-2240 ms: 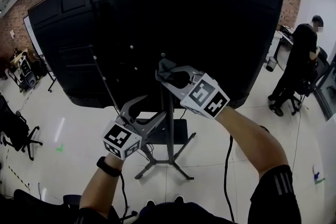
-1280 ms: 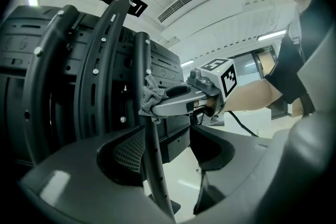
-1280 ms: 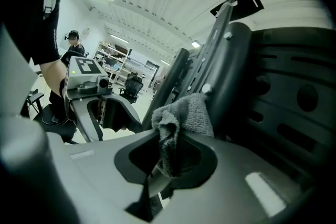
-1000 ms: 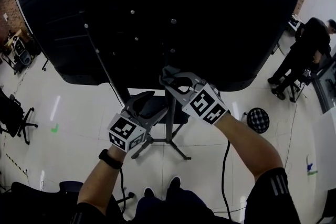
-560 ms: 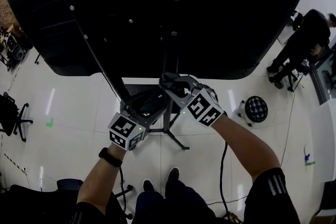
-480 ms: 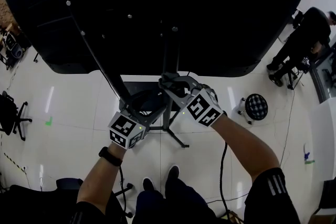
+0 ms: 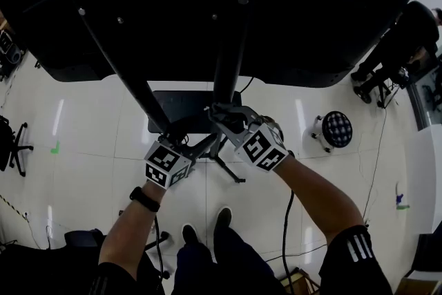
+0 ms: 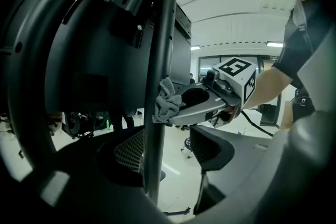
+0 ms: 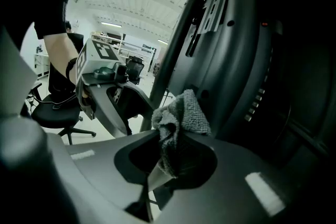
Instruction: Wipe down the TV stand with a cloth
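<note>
Both grippers have come down the pole (image 7: 228,72) since two seconds back, out from against the TV (image 7: 207,3) to near the base plate (image 7: 176,107). Right gripper (image 9: 168,165) pinches the grey cloth (image 9: 184,110) – its bunched end touches the pole. Left gripper (image 8: 170,152) has its jaws spread, the pole between them. Right of the pole sits a checked stool (image 7: 336,128), further right a person (image 7: 400,45) – a chair (image 7: 10,141) stands far left.

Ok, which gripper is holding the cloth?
The right gripper: its fingers pinch the grey cloth. The left gripper has only the stand's pole between its open fingers.
</note>
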A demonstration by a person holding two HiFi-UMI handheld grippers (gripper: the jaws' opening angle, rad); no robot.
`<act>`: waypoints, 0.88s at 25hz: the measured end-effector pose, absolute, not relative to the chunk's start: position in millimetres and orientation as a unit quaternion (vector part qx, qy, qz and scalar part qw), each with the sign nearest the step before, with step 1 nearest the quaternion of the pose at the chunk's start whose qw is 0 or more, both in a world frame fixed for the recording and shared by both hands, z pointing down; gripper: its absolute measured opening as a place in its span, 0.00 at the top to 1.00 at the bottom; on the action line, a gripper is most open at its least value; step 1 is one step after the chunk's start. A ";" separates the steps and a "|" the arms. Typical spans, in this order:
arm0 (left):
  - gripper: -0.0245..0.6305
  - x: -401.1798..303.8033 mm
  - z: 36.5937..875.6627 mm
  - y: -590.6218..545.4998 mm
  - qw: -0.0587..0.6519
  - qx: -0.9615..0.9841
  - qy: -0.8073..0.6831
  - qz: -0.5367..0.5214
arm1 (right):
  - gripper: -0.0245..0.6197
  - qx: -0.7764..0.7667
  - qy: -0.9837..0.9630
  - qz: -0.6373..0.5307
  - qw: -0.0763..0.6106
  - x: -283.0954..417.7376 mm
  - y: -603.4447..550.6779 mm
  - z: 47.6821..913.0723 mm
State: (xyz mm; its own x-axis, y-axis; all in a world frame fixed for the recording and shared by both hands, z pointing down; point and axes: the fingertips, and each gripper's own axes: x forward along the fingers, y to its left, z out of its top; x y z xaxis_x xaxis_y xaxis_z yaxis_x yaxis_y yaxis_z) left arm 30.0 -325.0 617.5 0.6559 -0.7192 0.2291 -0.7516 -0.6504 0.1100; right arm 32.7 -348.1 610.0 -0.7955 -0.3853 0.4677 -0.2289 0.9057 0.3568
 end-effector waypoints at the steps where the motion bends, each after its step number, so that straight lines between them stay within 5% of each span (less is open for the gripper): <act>1: 0.52 31.2 627.7 -325.7 0.101 0.905 -0.403 0.086 | 0.89 0.165 -0.936 -0.139 0.277 33.0 -348.6 620.7; 22: 0.51 30.0 860.2 -338.8 0.194 0.894 -0.376 0.145 | 0.89 0.158 -0.924 -0.051 0.345 34.4 -356.1 869.5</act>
